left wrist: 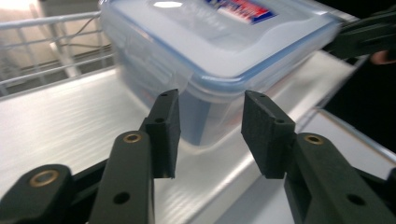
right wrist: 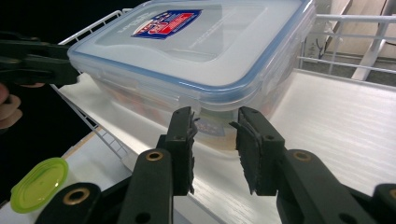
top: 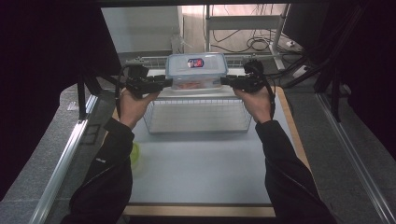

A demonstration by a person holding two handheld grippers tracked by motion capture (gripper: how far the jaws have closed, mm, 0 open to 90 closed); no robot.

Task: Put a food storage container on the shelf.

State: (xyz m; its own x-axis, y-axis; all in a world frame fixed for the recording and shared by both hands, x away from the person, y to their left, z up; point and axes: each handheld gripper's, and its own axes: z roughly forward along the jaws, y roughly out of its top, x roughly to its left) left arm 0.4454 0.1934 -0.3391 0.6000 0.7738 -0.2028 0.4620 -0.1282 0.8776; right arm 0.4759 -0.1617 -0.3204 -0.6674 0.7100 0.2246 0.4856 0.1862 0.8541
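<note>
Above the wire rack on the counter, the high view shows a clear lidded container between the left gripper and right gripper, one at each end; I cannot tell there whether they pinch it. Its lid label is red and blue, the writing unreadable.

In the left gripper view, the jaws stand spread just before the container's end, over a white shelf.

In the right gripper view, the jaws are likewise spread at the container's near latch. A green lid lies below left.
</note>
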